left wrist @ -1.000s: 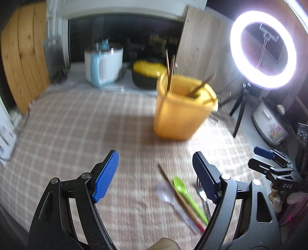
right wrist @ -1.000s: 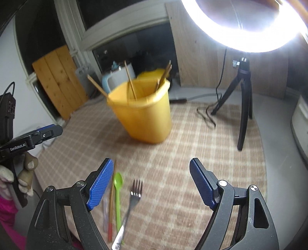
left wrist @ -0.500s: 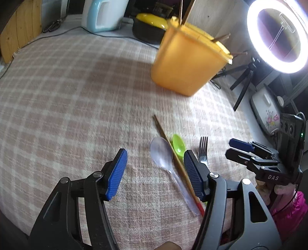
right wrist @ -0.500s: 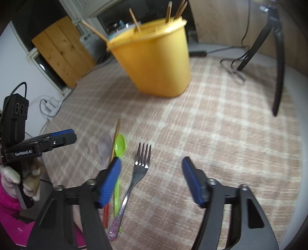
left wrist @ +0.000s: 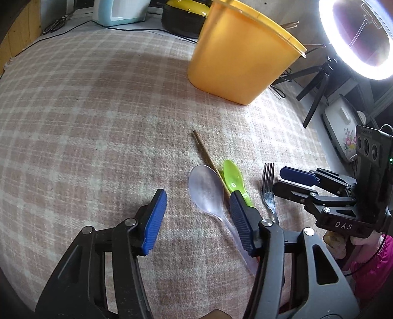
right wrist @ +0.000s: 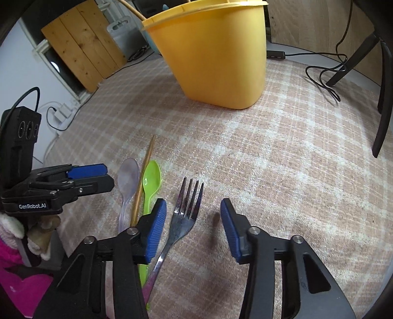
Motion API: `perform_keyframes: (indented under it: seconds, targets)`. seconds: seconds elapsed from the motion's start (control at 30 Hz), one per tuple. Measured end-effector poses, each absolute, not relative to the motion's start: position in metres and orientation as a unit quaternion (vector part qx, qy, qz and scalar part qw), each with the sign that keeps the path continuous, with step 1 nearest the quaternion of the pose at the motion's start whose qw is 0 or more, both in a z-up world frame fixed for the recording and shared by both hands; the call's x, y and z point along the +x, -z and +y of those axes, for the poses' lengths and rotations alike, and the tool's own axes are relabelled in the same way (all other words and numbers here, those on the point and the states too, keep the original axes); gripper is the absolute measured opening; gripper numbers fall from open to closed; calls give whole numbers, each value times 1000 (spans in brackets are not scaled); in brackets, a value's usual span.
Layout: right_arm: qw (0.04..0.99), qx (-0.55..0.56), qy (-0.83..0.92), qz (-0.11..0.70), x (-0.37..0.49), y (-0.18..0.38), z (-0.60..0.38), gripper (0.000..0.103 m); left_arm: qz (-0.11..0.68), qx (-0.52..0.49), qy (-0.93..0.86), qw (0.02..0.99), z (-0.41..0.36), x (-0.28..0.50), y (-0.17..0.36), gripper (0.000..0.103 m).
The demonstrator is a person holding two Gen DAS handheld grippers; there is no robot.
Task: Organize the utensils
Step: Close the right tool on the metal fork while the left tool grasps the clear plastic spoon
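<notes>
On the checked cloth lie a clear spoon (left wrist: 207,191), a wooden chopstick (left wrist: 206,154), a green spoon (left wrist: 233,175) and a metal fork (left wrist: 267,186), side by side. My left gripper (left wrist: 199,218) hangs low over them, jaws closing; the clear spoon's bowl lies between the pads, untouched. My right gripper (right wrist: 194,229) is also closing, with the fork (right wrist: 188,211) between its pads, which do not press it. Beyond stands the yellow bucket (right wrist: 216,56) holding several chopsticks. Each gripper shows in the other's view: right gripper (left wrist: 280,181), left gripper (right wrist: 103,178).
A ring light (left wrist: 356,36) on a black tripod (right wrist: 383,98) stands at the right, with a cable (right wrist: 326,81) looped on the cloth. A rice cooker (left wrist: 343,132), a kettle (left wrist: 118,12) and a yellow-lidded black pot (left wrist: 186,14) ring the table. Bare cloth stretches left.
Both grippers have come down and tipped toward the utensils, and their jaws have narrowed. The utensils now sit between the fingers; the bucket has slid to the top of both views.
</notes>
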State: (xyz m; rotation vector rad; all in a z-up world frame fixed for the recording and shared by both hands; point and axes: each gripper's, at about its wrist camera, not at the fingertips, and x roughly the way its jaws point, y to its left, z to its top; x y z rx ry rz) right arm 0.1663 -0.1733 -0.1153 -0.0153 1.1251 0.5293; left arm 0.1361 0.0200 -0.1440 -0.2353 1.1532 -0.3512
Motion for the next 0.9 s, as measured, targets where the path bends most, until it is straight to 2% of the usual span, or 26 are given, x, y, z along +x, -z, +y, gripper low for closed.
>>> perform_keyframes:
  seconds: [0.4,0.43,0.57,0.63,0.77,0.87,0.9]
  targets:
    - [819,-20,-233,523,173,124,-160,41,535,-79,180,822,5,143,151,53]
    - [821,-25,-232,521,173,125,-157,41,534,-75,180,823,3,143,152,47]
    - [827,-50,-225,513,171,126,-147,41,531,-66,179,825,-2,145,152,45]
    - [828,-56,-223,511,171,126,-144,37,529,-60,178,827,-3,145,152,41]
    - [827,-55,-223,514,172,126,-144,36,527,-55,175,830,-6,147,154,35]
    - [827,-65,-218,514,172,126,-142,25,525,-49,174,832,-6,147,154,32]
    - [826,-63,-220,515,173,127,-140,24,525,-49,175,831,-7,148,154,32]
